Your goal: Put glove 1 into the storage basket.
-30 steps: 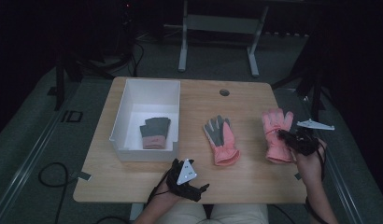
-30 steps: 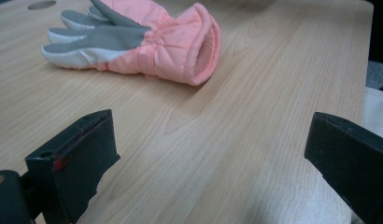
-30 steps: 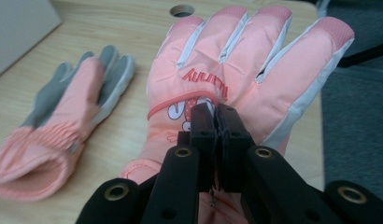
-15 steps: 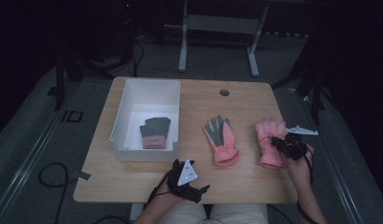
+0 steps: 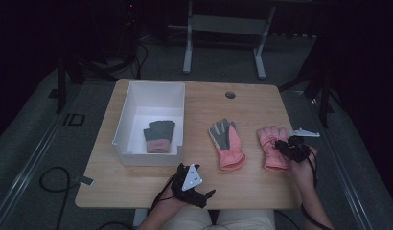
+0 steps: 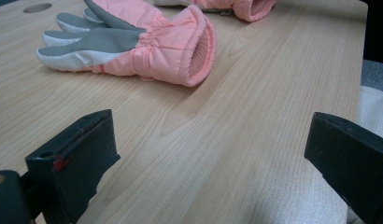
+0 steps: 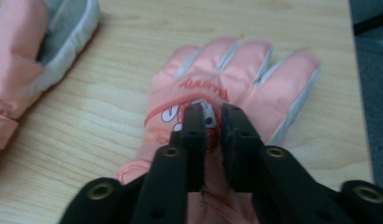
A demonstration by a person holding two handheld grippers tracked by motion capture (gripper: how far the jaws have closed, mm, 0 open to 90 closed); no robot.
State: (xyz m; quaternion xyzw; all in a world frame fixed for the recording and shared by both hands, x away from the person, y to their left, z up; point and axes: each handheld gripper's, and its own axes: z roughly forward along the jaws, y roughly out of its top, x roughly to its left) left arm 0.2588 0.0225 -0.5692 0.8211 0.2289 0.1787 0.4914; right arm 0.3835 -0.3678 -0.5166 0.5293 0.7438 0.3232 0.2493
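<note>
A pink glove with a printed back [image 5: 271, 151] [image 7: 236, 79] lies flat at the table's right. My right gripper [image 5: 283, 145] [image 7: 212, 114] is shut on a pinch of its back fabric. A second pink glove [image 5: 226, 143] [image 6: 133, 44] lies grey palm up in the middle, its cuff toward the person. My left gripper [image 5: 200, 191] [image 6: 210, 140] rests low at the front edge, jaws wide open over bare wood, short of that cuff. A third glove, grey with a pink cuff [image 5: 159, 135], lies inside the white bin [image 5: 156, 85].
The wooden table [image 5: 252, 103] has a round cable hole [image 5: 230, 95] near its back edge. The bin takes up the table's left part. Dark floor, cables and a metal stand base surround the table.
My right gripper has dragged the printed pink glove left and toward the person, closer to the middle glove. The left gripper has stayed put.
</note>
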